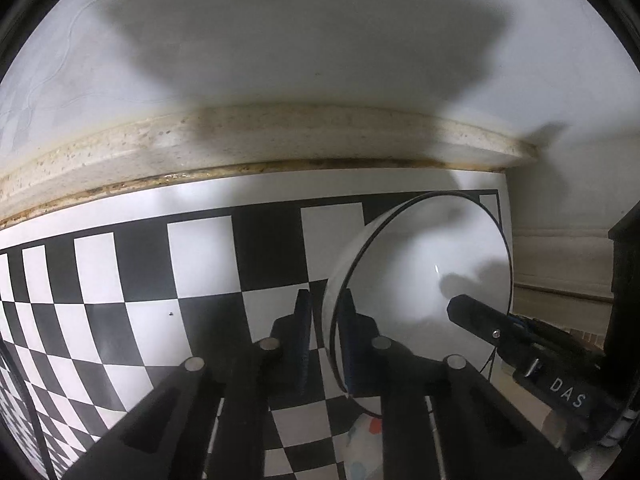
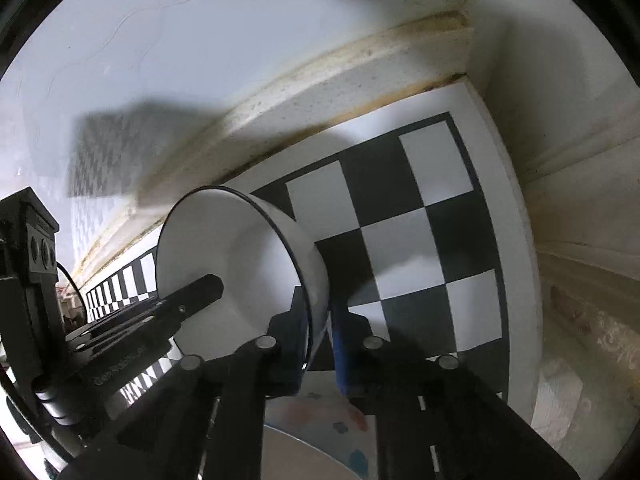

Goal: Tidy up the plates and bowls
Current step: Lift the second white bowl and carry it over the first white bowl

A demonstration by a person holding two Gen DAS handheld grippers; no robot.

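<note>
Both of your grippers are clamped on the same white bowl [image 1: 424, 276], one on each side of its thin black rim.

Left wrist view: your left gripper [image 1: 326, 320] is closed on the bowl's wall, one finger outside it and the other inside, with the rim running between the two pads. The bowl stands tilted, its opening turned toward the right of the frame. One finger of your right gripper [image 1: 470, 312] reaches into the bowl from the right edge of the frame.

Right wrist view: your right gripper [image 2: 318, 316] is likewise clenched on the wall of the bowl [image 2: 240, 248], the black finger inside and the blue-padded finger [image 2: 342, 354] outside. A finger of your left gripper [image 2: 204, 286] enters the bowl from the left.

Location: the bowl is over the black-and-white chequered board [image 1: 200, 264], near the board's far right corner. Whether its base touches the board cannot be told from either view. The board lies flush against a stained, speckled beige ledge [image 1: 280, 136] at the foot of a pale wall [image 1: 320, 40].

Below the bowl, at the lower edge of both views, part of a second dish [image 2: 320, 420] shows, white with coloured spots. Its full shape is hidden by your gripper bodies.
</note>
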